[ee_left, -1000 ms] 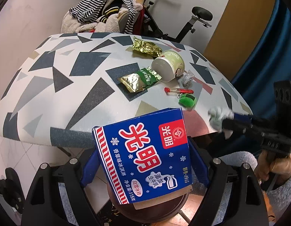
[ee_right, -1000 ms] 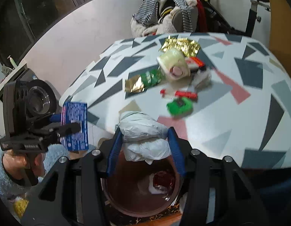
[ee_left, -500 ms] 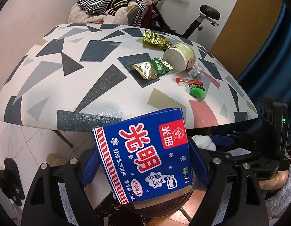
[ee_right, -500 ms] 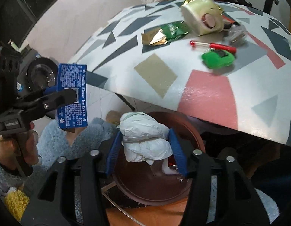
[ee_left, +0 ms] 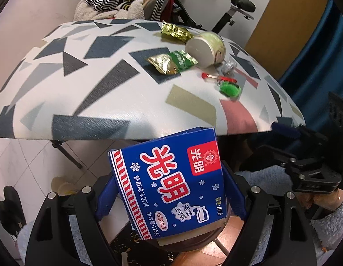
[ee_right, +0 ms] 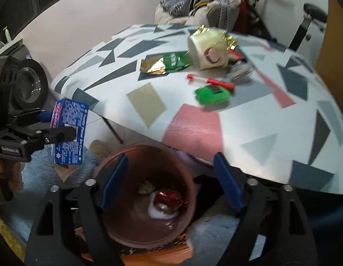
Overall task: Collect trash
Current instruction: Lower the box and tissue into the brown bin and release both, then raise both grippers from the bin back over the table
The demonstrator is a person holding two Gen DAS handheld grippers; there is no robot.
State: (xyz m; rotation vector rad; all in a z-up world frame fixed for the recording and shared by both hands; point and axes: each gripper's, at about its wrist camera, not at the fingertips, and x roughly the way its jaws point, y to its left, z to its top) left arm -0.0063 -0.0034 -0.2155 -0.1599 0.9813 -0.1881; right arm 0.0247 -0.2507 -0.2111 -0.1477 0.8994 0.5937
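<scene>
My left gripper (ee_left: pixel 169 197) is shut on a blue ice cream carton (ee_left: pixel 169 184), held below the table edge beside the brown bin; the carton shows in the right wrist view (ee_right: pixel 69 130) too. My right gripper (ee_right: pixel 169 179) is open and empty above the brown trash bin (ee_right: pixel 113 228). White tissue and a red wrapper (ee_right: pixel 167 201) lie in the bin. On the patterned table (ee_right: pixel 249 133) lie a green item (ee_right: pixel 212 94), a red pen (ee_right: pixel 210 81), a green-gold packet (ee_right: pixel 169 63), a cream cup (ee_right: pixel 207 51), a gold wrapper (ee_left: pixel 174 32) and crumpled foil (ee_right: pixel 241 71).
Piled clothes (ee_left: pixel 125 0) and an exercise bike (ee_left: pixel 233 11) stand behind the table. A blue curtain (ee_left: pixel 322 55) hangs at right. Tiled floor (ee_left: pixel 27 161) lies under the table's left side.
My right gripper opened and the white tissue wad fell into the bin. Both grippers have shifted; the left still holds the carton.
</scene>
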